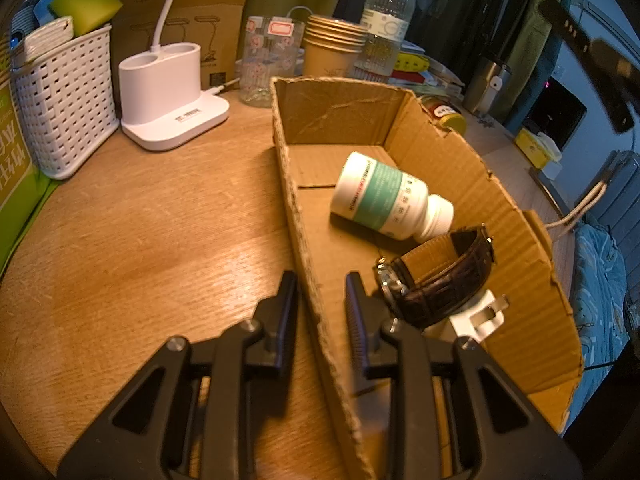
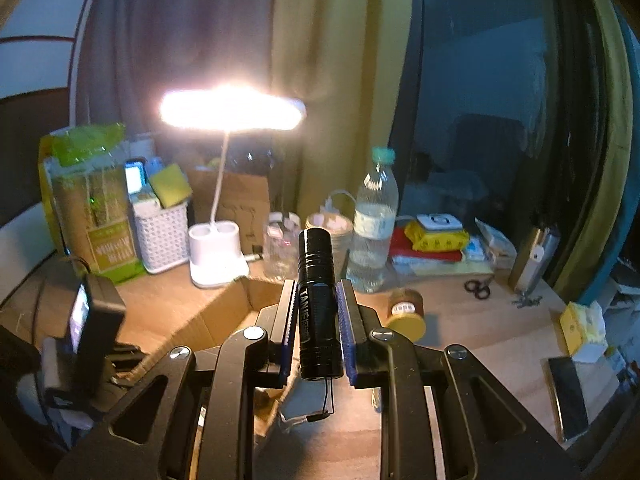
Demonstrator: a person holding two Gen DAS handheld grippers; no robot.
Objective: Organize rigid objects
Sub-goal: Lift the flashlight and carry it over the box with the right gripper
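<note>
An open cardboard box (image 1: 460, 168) lies on the wooden table. In it are a white pill bottle (image 1: 384, 196) with a green label, lying on its side, and a brown leather watch (image 1: 436, 280) resting over a white object (image 1: 480, 312). My left gripper (image 1: 320, 280) straddles the box's left wall, one finger outside and one inside, shut on that wall. My right gripper (image 2: 318, 284) is shut on a black flashlight (image 2: 318, 300), which sticks out forward between the pads, held above the table near the box (image 2: 224, 312).
A white lamp base (image 1: 168, 92), white basket (image 1: 64, 108), glass jar (image 1: 264, 64), paper cups (image 1: 332, 48) and water bottle (image 1: 386, 20) line the back. The lit lamp head (image 2: 232, 110) hangs above. A yellow-lidded jar (image 2: 406, 312), scissors (image 2: 478, 284) and a phone (image 2: 568, 396) lie to the right.
</note>
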